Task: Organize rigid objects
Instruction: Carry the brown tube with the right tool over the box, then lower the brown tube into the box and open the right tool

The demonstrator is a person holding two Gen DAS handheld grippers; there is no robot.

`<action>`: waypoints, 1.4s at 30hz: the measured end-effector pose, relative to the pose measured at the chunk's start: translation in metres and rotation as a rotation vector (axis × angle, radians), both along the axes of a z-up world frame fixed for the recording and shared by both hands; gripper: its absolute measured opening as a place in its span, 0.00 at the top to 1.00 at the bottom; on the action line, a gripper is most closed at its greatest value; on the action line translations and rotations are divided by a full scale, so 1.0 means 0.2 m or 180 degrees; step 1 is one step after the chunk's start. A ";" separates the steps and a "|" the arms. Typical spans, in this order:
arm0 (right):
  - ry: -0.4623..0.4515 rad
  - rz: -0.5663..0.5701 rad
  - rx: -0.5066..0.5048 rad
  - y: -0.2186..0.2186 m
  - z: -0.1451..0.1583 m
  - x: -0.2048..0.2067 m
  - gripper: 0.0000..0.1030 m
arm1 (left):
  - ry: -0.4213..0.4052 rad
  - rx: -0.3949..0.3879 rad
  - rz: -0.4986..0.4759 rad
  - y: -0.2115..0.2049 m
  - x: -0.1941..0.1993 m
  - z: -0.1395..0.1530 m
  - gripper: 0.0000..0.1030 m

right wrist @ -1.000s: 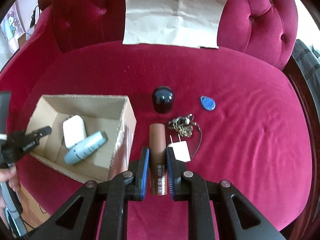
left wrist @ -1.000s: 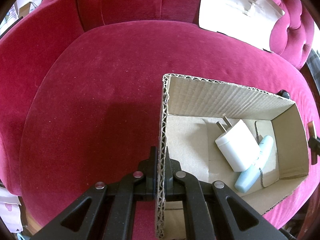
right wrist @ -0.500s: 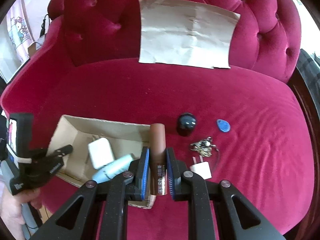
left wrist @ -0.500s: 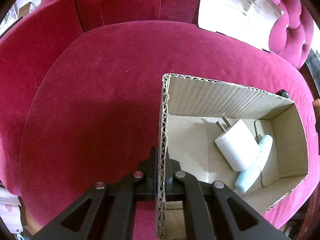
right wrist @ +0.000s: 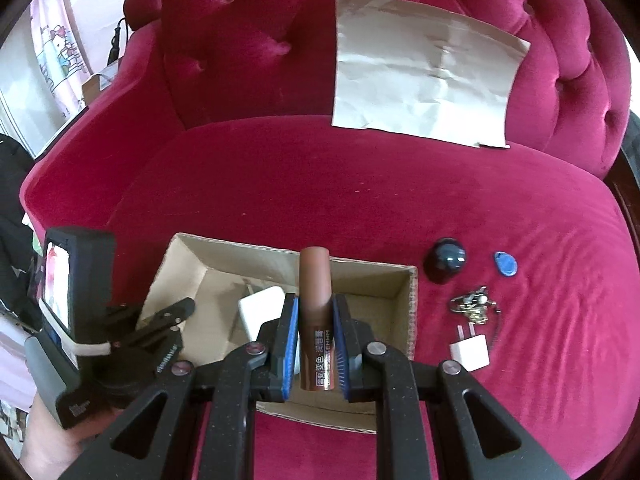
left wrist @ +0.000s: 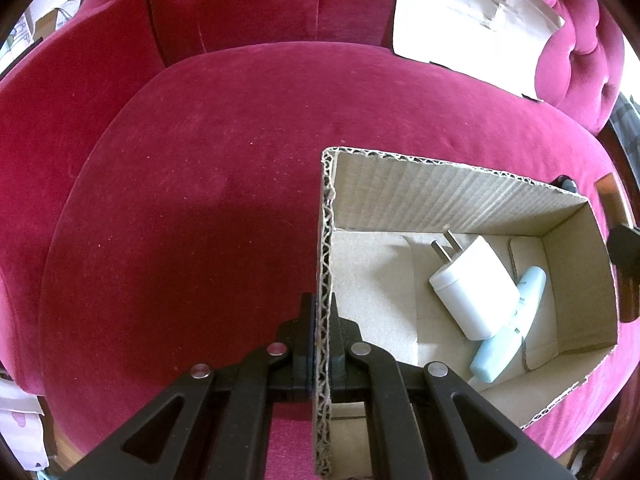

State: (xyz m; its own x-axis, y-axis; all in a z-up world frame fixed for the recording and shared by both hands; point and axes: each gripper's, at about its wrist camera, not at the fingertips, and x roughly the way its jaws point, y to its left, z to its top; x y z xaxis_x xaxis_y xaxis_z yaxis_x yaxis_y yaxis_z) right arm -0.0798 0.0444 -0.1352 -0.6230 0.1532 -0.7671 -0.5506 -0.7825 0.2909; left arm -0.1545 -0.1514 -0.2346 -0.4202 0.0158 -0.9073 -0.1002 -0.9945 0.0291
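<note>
We hold a brown lip balm tube point(right wrist: 316, 312) between the fingers of our right gripper point(right wrist: 315, 344), which are clamped on its lower half; the tube points forward and hangs over the open cardboard box point(right wrist: 412, 312) on the red velvet sofa seat point(right wrist: 360, 192). In the box lie a white charger plug point(left wrist: 472, 292) and a pale blue tube point(left wrist: 512, 328), the plug resting partly on the tube. The fingers of our left gripper point(left wrist: 322, 332) are pressed together on the box's near side wall point(left wrist: 325, 280), one finger inside and one outside. On the seat to the right of the box we see a dark round cap-like object point(right wrist: 446, 264), a blue key fob point(right wrist: 505, 264), a bunch of keys point(right wrist: 474, 306) and a small white plug point(right wrist: 471, 350), all apart from the box. A sheet of creased brown paper point(right wrist: 424, 76) leans against the tufted backrest point(right wrist: 260, 40).
</note>
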 end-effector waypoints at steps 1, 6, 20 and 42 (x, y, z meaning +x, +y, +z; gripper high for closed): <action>-0.0001 0.0009 -0.0001 -0.01 0.00 -0.01 0.84 | -0.0001 0.0003 0.0000 -0.01 0.00 0.00 0.97; 0.0006 0.0056 -0.0046 -0.05 -0.01 -0.07 0.84 | -0.0002 0.0006 -0.0005 0.06 0.01 0.00 0.97; 0.0025 0.0119 -0.0217 -0.11 -0.06 -0.19 0.84 | -0.0003 0.0009 -0.0018 0.08 0.03 0.00 0.97; 0.0032 -0.0008 -0.0269 -0.09 -0.06 -0.20 0.35 | 0.0000 0.0020 -0.0046 0.09 0.05 0.00 0.97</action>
